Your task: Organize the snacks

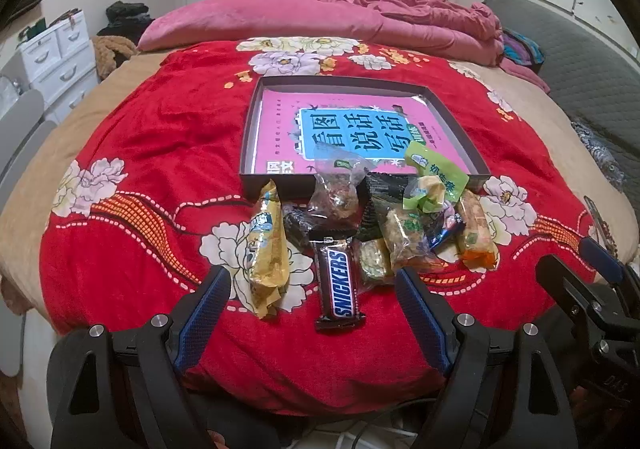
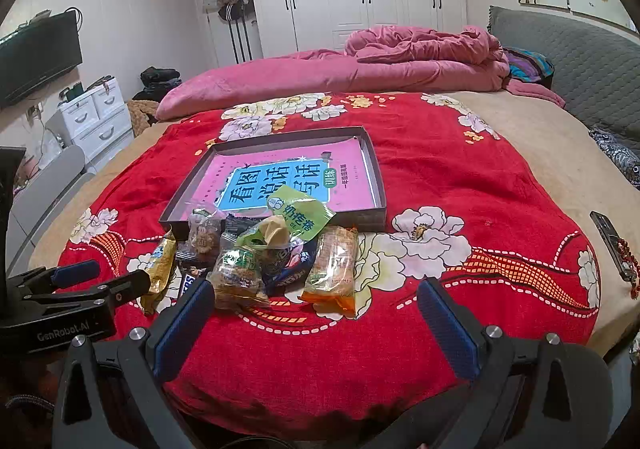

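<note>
Hovering wide open, empty: left gripper (image 1: 312, 289), right gripper (image 2: 316, 301), short of snack pile (image 1: 372, 225).

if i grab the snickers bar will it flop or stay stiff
The Snickers bar lies flat and straight on the red blanket, so it probably stays fairly stiff. Its glossy wrapper may be a bit slippery. The crimped ends would likely bend; a grip across the middle seems safer.

snack pile (image 2: 256, 253) on red blanket (image 2: 440, 177) before tray (image 2: 378, 185); right gripper (image 2: 316, 313) spread, empty
</note>
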A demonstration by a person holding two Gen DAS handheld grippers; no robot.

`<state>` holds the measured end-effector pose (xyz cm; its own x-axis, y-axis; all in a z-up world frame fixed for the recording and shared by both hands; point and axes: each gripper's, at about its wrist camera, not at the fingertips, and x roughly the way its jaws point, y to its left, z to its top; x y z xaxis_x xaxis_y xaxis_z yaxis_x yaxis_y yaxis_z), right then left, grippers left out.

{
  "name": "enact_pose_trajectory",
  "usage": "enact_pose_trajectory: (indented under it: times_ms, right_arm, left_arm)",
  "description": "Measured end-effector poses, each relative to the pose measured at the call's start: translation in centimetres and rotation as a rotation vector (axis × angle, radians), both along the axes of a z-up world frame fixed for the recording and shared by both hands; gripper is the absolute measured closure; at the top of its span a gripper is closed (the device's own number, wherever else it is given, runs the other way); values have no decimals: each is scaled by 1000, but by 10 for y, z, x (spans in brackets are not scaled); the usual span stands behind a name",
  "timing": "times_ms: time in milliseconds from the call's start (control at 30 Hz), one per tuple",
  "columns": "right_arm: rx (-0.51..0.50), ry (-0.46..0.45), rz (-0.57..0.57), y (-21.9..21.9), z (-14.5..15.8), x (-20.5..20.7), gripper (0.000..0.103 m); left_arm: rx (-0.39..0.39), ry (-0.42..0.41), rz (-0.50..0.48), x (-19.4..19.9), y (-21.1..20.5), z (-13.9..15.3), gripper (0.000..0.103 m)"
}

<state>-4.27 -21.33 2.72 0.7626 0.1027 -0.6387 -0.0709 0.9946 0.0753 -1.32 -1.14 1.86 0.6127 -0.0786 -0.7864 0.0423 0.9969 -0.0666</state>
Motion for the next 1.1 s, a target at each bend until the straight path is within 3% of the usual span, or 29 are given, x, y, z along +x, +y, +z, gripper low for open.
enact_pose_trajectory:
  times_ms: [1100]
  right_arm:
    - [34, 50, -60, -15, -13, 17, 1]
  left_arm:
    - [5, 9, 5, 8, 1, -7, 18]
